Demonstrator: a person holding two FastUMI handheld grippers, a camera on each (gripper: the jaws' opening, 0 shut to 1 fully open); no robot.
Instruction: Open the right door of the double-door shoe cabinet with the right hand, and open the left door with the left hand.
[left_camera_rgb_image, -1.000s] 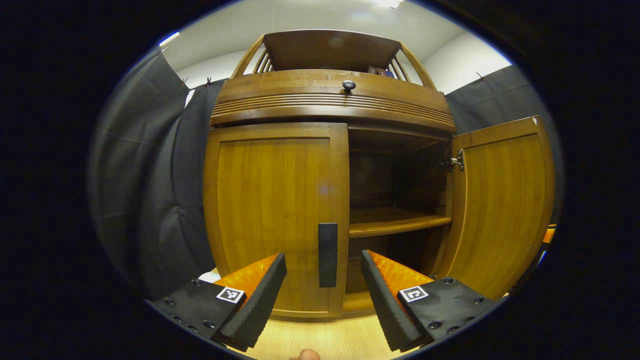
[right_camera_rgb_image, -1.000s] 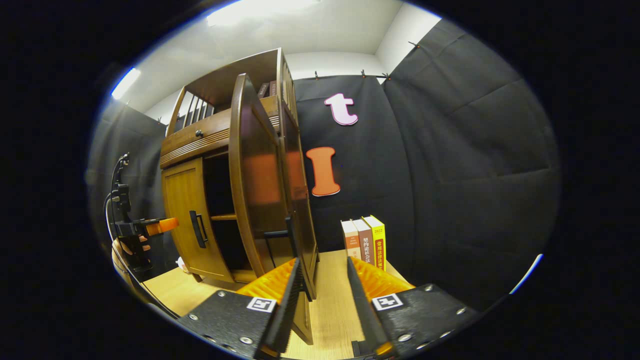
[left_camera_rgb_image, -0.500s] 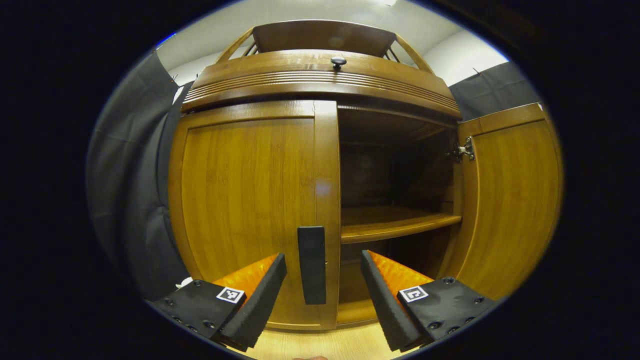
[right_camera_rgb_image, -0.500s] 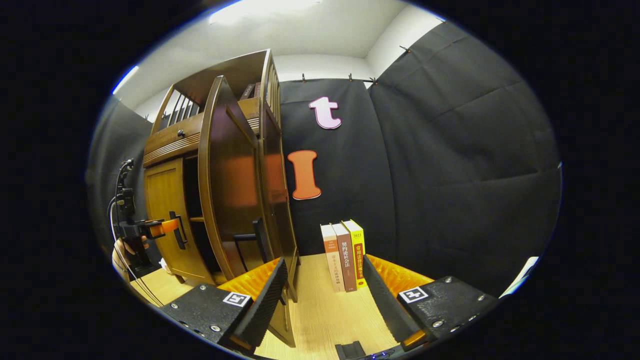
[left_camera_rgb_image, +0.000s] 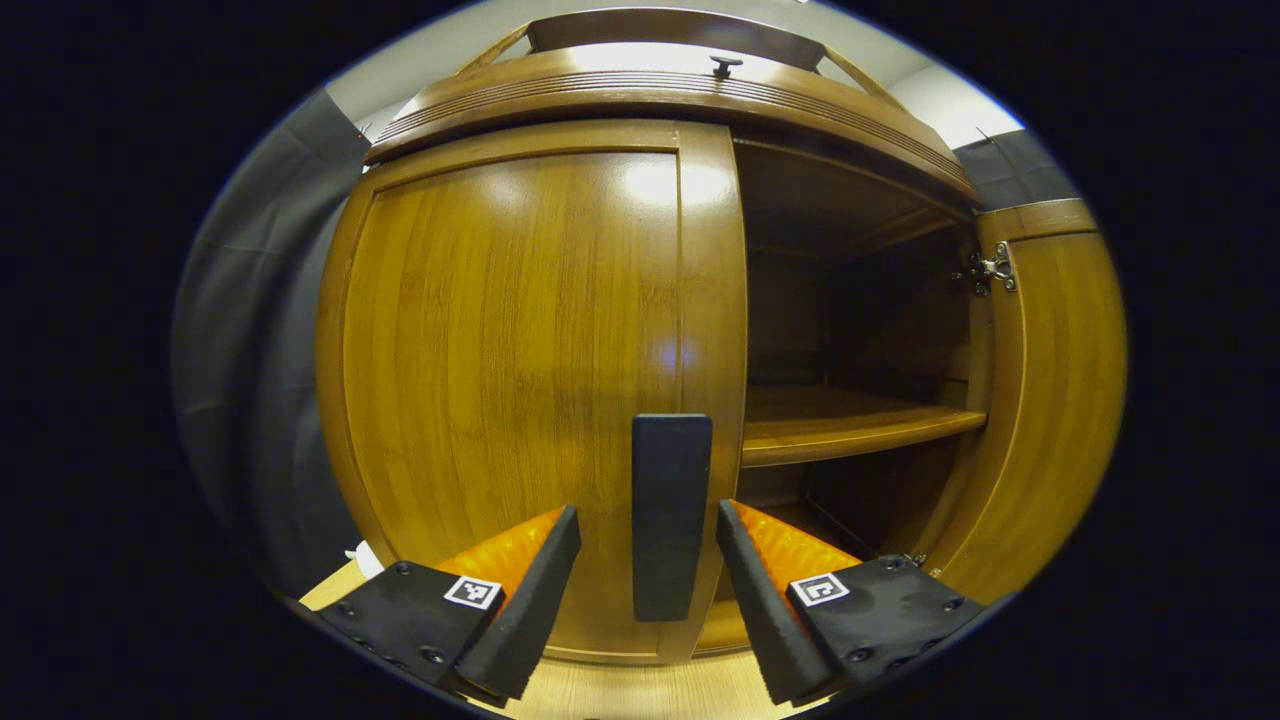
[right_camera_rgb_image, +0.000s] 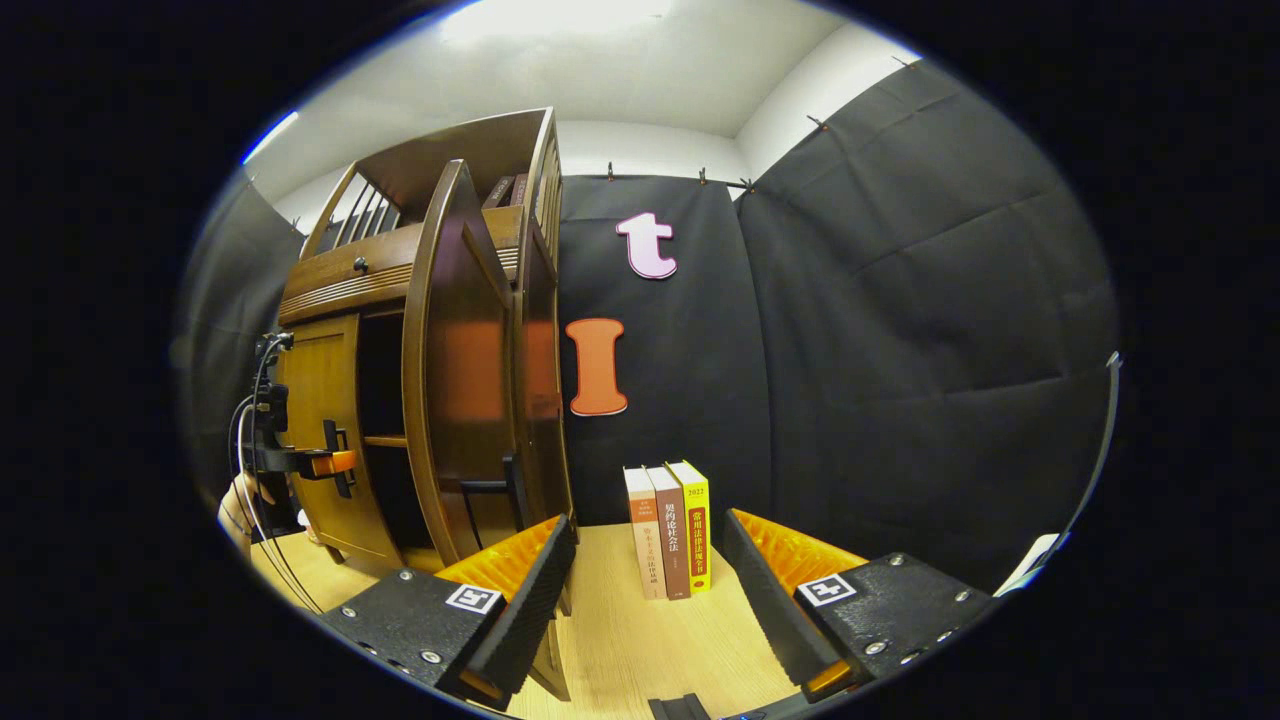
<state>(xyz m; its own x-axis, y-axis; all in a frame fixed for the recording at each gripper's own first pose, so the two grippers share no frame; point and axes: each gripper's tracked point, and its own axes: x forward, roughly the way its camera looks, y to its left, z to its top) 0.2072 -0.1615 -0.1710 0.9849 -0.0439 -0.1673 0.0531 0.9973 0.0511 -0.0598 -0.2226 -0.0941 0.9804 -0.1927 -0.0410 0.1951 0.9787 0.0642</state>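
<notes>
Your left gripper (left_camera_rgb_image: 645, 585) has its jaws apart, straddling the handle (left_camera_rgb_image: 670, 515) at 12 o'clock without touching it, lined up to clamp and pull the shut left door (left_camera_rgb_image: 530, 370). Your right gripper (right_camera_rgb_image: 645, 600) also gapes, empty; the right door (right_camera_rgb_image: 460, 370) at 10 o'clock stands open.

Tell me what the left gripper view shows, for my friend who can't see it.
The left gripper is open, its fingers on either side of the dark handle on the closed left door. Beside it the right door stands open, showing a bare wooden shelf.
</notes>
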